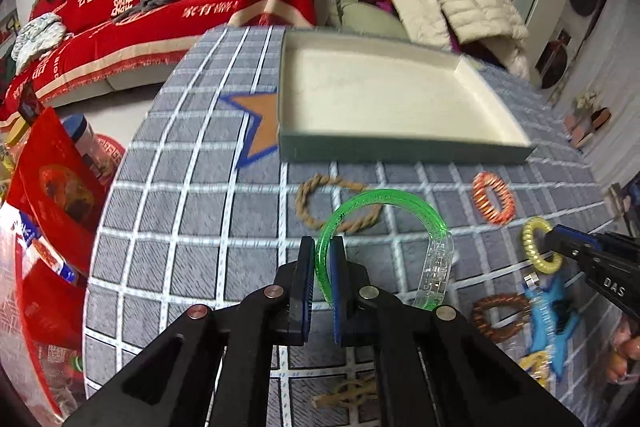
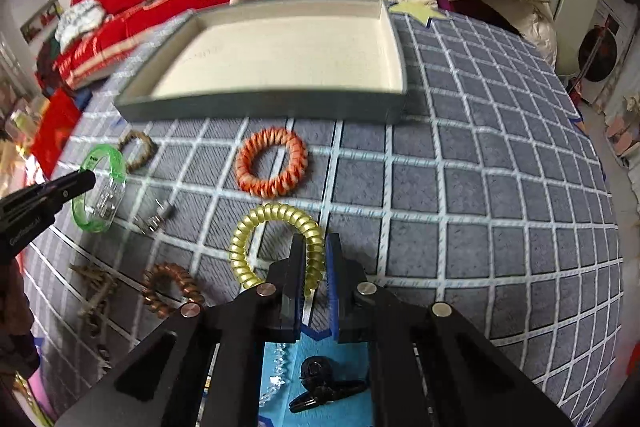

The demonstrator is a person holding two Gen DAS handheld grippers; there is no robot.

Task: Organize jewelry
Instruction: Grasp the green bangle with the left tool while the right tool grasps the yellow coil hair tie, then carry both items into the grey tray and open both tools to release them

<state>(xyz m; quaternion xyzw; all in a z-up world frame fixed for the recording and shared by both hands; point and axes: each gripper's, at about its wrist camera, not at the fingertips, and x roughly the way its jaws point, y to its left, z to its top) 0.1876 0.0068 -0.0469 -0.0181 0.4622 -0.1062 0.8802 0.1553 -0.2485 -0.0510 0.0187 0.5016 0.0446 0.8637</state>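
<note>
The green bangle (image 1: 384, 211), part green and part clear, stands on edge on the grey checked cloth (image 1: 180, 227), its near rim pinched between the pads of the left gripper (image 1: 323, 267), whose jaws are pressed onto it. Just beyond the bangle lies a tan rope ring (image 1: 316, 203), and farther ahead of the left tool sits the shallow cream-lined tray (image 1: 400, 151). Off to that gripper's right, the right gripper (image 2: 316, 263) is clamped on the yellow coil band (image 2: 256, 231), gripping the band's right side. Straight ahead of the right tool lies an orange woven ring (image 2: 272, 163), with the tray behind it. To its left rest a copper coil ring (image 2: 168, 287) and a small clear clip (image 2: 154, 221); below its fingers lies a black claw clip (image 2: 320, 383).
</note>
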